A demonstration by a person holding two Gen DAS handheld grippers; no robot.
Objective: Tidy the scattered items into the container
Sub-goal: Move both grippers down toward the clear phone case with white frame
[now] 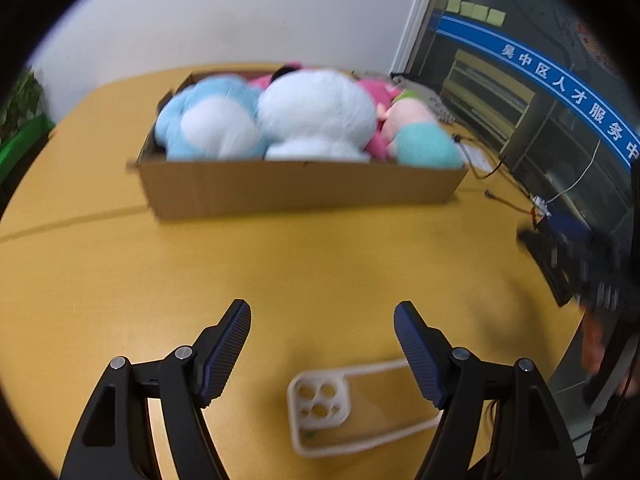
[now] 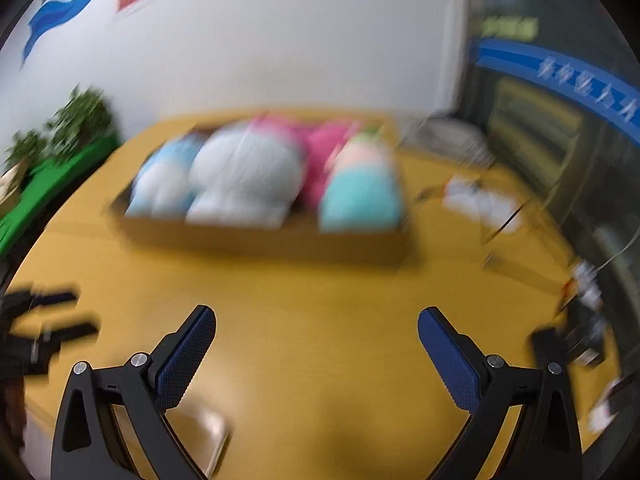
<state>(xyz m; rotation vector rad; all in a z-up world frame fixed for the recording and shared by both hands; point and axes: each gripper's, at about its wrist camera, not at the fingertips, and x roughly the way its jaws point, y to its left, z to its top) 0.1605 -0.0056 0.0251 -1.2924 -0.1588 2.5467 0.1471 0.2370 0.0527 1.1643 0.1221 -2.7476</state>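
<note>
Between the spread fingers of the left gripper (image 1: 322, 316) a clear phone case (image 1: 360, 408) lies flat on the yellow table (image 1: 320, 252), while the cardboard box (image 1: 300, 188) of plush toys (image 1: 316, 116) sits well beyond it. Gathering seems nearly done, with the case probably the next pick, so the left gripper must drop and close on its thin rim. The right gripper (image 2: 318, 320) hangs spread and empty; its view is badly blurred.

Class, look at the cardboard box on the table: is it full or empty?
Full. The brown cardboard box is packed edge to edge with blue, white, pink and teal plush toys bulging above its rim.
</note>
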